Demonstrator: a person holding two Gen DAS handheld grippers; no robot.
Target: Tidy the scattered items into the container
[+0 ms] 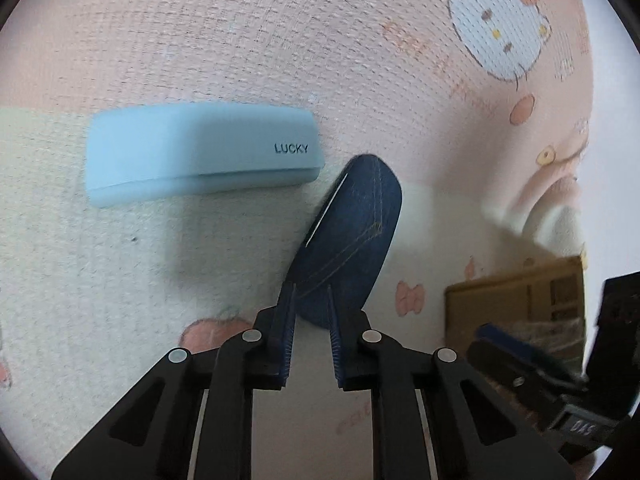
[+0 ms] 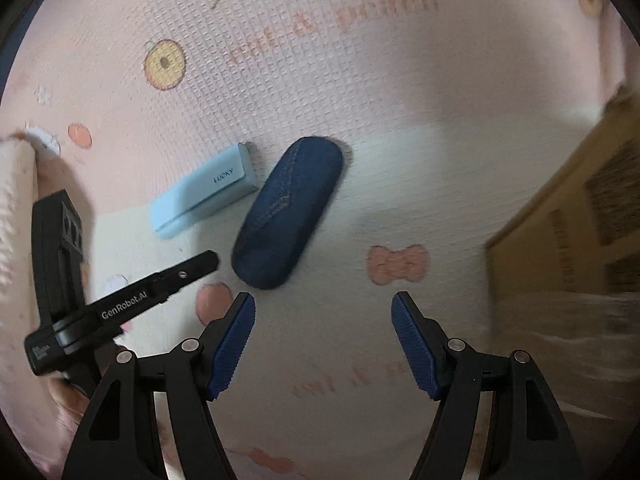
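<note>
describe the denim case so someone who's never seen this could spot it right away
On the pink cartoon-print blanket, two oblong cases lie near each other. The denim case is the dark blue, round-ended one with pale stitching; its neighbour, the light blue case, is boxy and marked LUCKY.

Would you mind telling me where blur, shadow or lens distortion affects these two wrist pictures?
Left wrist view: fisheye bends the light blue LUCKY case; a soft shadow falls below it; the denim case is sharp, the cardboard box smeared. Right wrist view: the box and right edge are motion-blurred, the blanket print soft, a dark shadow hugs the denim case.
</note>
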